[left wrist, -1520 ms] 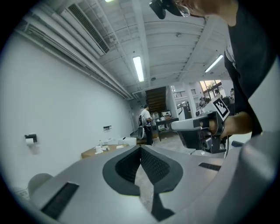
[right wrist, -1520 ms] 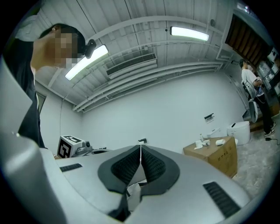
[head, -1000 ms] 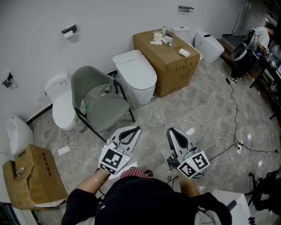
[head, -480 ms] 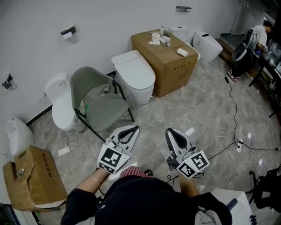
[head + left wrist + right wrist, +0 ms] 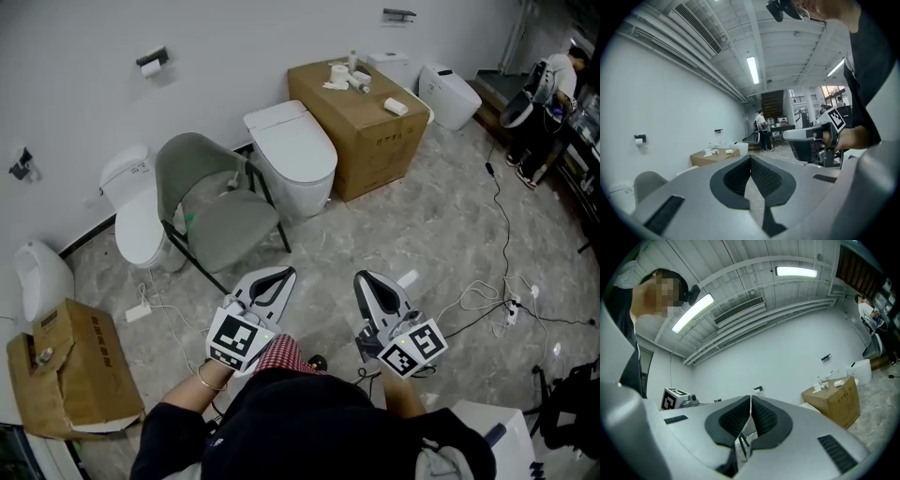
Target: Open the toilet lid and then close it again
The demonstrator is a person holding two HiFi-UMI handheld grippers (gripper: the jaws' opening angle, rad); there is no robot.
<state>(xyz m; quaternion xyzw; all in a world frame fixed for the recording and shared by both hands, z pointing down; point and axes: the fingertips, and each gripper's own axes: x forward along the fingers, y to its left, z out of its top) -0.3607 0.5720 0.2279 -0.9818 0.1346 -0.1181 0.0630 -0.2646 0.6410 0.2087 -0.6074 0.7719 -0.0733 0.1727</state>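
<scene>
Closed toilet (image 5: pixel 292 150) stands on marbled floor (image 5: pixel 427 234) against white wall (image 5: pixel 244 37)

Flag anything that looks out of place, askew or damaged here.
A grey chair stands between two toilets, close beside the white toilet, whose lid is shut, and the smaller toilet. The cardboard box at lower left looks battered. Loose cables trail over the floor. Nothing looks spilled.

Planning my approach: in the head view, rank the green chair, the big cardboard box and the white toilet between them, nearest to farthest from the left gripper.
From the left gripper:
1. green chair, just ahead, to the left.
2. white toilet, lid down, by the wall.
3. cardboard box, beyond the toilet, to the right.
</scene>
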